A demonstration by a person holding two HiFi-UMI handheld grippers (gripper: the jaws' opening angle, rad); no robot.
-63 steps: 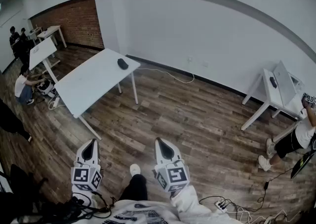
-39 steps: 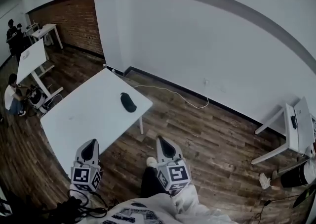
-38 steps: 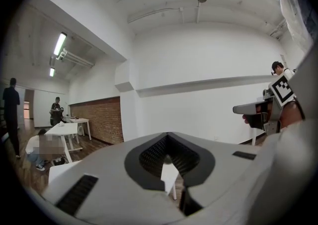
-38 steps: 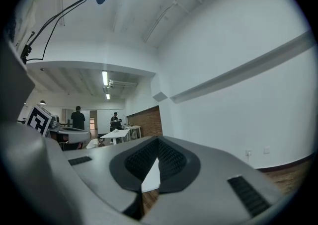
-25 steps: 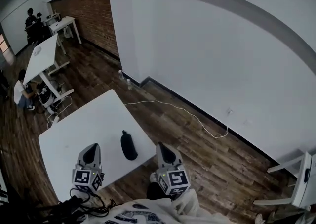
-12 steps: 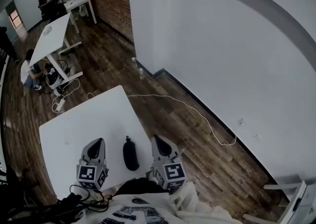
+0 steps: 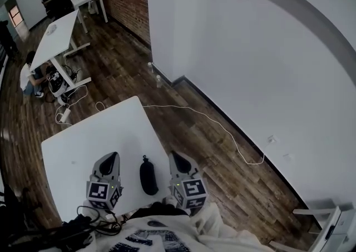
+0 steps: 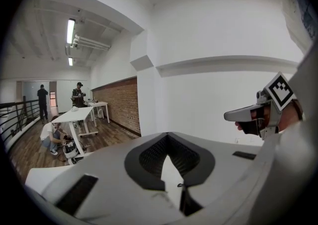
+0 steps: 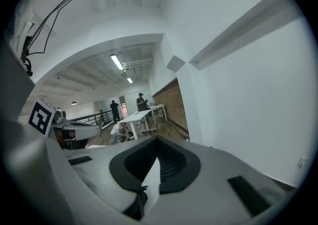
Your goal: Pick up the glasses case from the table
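- The left gripper (image 7: 111, 159) and the right gripper (image 7: 177, 158) hover over the near edge of a white table (image 7: 83, 145). Each has its jaws pressed together on nothing.
- A dark glasses case (image 7: 148, 176) lies on the table between them. It is at 4 o'clock from the left tips and 8 o'clock from the right tips.
- Its long axis runs 12 to 6 o'clock, parallel to both grippers. The right gripper looks slightly nearer.
- Far off at 11 o'clock, a crouching person (image 7: 30, 75) is beside another table (image 7: 58, 34).

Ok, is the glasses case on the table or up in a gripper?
On the table: the glasses case lies flat between the left gripper and the right gripper, touching neither.
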